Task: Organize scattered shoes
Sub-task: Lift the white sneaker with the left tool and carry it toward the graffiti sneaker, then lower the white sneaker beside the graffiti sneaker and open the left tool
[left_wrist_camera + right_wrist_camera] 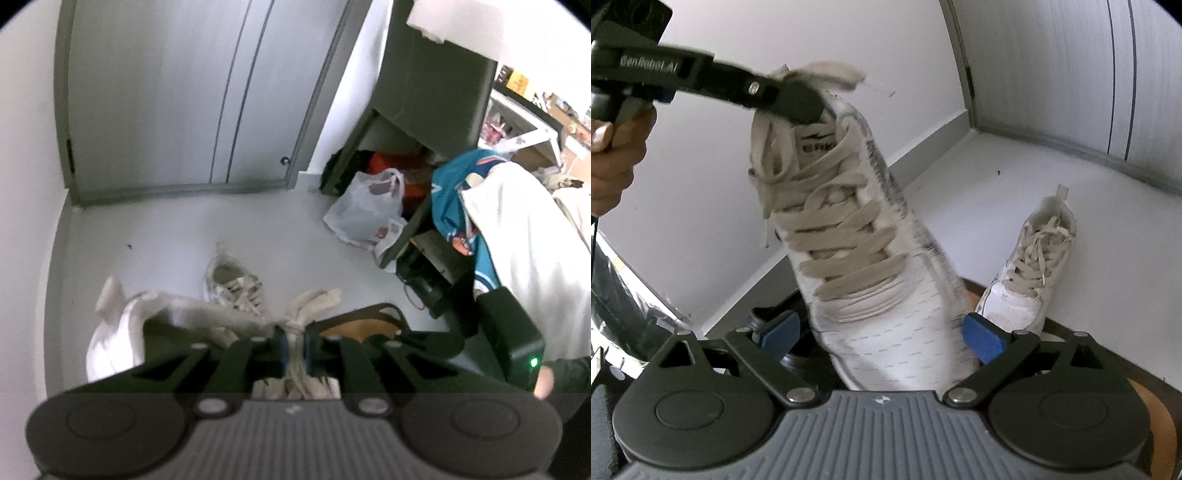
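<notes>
My left gripper [294,349] is shut on the heel tab of a white sneaker with beige laces [857,236] and holds it up off the floor; it also shows in the right wrist view [798,101] at the shoe's heel. My right gripper [882,336] is open, its blue pads either side of the sneaker's toe; contact is unclear. The matching sneaker [234,286] stands on the pale floor, also in the right wrist view [1032,266]. A dark sandal with a tan insole [360,326] lies just beyond the left gripper.
A grey door [192,92] closes the far wall. A dark cabinet [424,74] stands at the right with plastic bags [365,208] and clothes [461,192] at its base. A black shoe [775,321] lies under the lifted sneaker.
</notes>
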### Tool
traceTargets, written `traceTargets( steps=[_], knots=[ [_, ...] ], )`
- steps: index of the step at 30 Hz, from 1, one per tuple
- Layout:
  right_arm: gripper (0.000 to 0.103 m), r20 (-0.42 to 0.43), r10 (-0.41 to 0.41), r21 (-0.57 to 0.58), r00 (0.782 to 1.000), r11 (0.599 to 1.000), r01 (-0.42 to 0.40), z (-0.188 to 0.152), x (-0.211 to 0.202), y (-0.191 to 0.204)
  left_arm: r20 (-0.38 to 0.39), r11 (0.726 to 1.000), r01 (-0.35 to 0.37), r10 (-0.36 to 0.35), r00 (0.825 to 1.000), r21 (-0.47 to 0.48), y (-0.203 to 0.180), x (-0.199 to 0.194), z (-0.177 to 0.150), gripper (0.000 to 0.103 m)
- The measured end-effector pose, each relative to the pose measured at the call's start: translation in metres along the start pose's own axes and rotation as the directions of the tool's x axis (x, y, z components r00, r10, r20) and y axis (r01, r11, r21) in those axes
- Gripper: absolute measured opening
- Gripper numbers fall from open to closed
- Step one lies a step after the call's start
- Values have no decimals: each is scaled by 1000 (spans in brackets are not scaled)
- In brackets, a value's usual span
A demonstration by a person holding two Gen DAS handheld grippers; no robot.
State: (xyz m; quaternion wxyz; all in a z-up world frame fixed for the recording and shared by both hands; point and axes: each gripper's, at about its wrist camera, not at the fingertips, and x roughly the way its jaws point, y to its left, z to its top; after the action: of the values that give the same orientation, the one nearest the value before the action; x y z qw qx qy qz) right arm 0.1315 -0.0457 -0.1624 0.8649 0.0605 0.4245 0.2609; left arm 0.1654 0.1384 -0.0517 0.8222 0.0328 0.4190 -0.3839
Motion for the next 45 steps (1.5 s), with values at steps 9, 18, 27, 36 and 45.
traceTargets(
  steps=[9, 18, 27, 36, 45],
  knots=[
    [100, 14, -18, 82, 1000, 997, 17, -6, -23, -28, 64, 996, 84, -82, 995, -38, -5, 43, 24, 9],
    [97, 31, -71, 205, 997, 977, 63, -11, -37, -78, 67, 987, 160, -158, 985, -31, -22, 112, 52, 9],
    [97, 41, -161, 309, 986, 941, 141, -15, -28, -140, 50, 978, 202, -199, 979, -48, -29, 183, 78, 9],
    [96, 30, -169, 422, 985, 896, 141, -19, 1, -192, -2, 974, 219, -220, 975, -64, -20, 247, 97, 9],
    [95, -31, -153, 494, 988, 856, 148, -29, 43, -226, -61, 971, 227, -232, 971, -74, -10, 301, 90, 9]
  ],
)
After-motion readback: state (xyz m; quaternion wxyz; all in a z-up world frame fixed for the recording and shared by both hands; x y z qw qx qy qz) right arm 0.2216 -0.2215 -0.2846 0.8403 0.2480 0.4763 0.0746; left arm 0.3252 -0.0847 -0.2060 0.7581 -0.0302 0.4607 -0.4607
